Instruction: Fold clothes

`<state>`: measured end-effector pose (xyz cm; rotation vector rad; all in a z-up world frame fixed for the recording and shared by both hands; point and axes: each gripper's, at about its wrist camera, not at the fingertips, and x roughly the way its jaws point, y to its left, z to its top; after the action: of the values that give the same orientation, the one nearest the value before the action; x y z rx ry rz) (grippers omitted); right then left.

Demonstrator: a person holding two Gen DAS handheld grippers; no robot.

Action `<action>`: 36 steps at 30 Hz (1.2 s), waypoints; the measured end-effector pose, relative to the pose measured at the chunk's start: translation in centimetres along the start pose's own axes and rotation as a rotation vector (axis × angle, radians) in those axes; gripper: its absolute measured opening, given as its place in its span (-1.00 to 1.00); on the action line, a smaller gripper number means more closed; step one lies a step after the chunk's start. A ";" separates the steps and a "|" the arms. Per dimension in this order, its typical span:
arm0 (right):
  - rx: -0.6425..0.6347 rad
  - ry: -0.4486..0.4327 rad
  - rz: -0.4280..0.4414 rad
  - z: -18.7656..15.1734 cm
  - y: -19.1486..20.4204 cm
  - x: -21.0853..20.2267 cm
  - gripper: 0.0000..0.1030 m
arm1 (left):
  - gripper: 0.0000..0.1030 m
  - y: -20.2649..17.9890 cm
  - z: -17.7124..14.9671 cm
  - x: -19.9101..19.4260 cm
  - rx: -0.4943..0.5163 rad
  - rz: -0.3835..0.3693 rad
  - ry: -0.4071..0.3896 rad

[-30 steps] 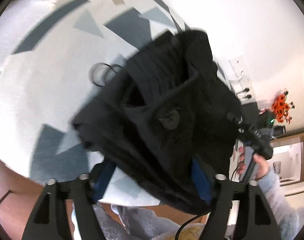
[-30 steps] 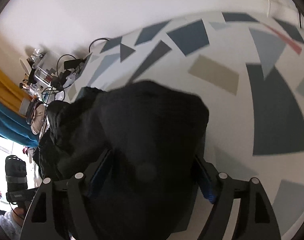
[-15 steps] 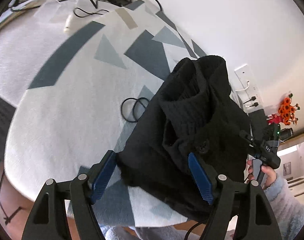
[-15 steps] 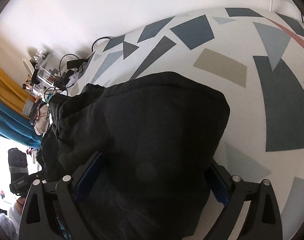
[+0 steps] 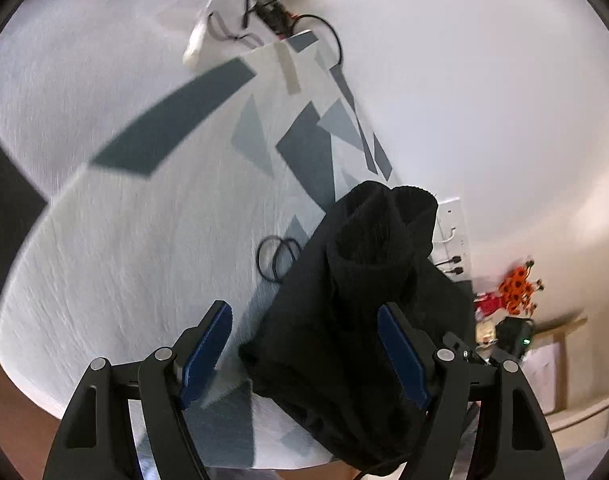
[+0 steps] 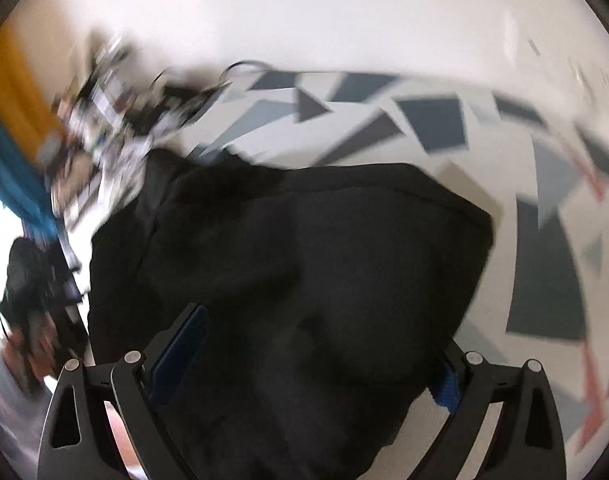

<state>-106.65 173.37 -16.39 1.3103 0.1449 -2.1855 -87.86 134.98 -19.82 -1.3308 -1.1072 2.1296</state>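
A black knitted garment (image 5: 356, 292) lies bunched on a white cloth with grey and blue triangles (image 5: 144, 240). My left gripper (image 5: 304, 340) is open, its blue pads apart; the garment's near edge lies between and under them, not pinched. In the right wrist view the same garment (image 6: 324, 260) fills the middle, spread flatter. My right gripper (image 6: 304, 360) is open wide above it, the right pad partly hidden behind the cloth. The right wrist view is blurred by motion.
A black hair tie or cable loop (image 5: 278, 258) lies on the cloth left of the garment. Cables and a white plug (image 5: 240, 12) clutter the far end. Wall sockets (image 5: 452, 236) and an orange toy (image 5: 518, 286) stand at the right. A cluttered shelf (image 6: 104, 112) stands far left.
Both grippers have let go of the garment and opened. The left gripper has drawn back and the garment now lies lower on the cloth; the right view has swung and blurred.
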 end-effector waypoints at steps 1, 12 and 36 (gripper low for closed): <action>-0.051 0.002 -0.034 -0.1 1.2 0.0 0.89 | 0.45 -0.2 0.3 0.2 0.017 -0.004 0.012; -0.083 -0.047 -0.238 -0.5 3.7 -1.2 0.89 | 0.45 -0.7 0.9 3.6 0.131 -0.087 0.155; -0.260 0.105 -0.020 -1.9 12.1 7.9 0.96 | 0.47 2.5 -0.6 2.7 -0.052 -0.331 0.117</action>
<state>-101.54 160.69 -21.61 1.2783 0.4692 -2.0334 -88.37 135.55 -23.43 -1.1825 -1.2442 1.7749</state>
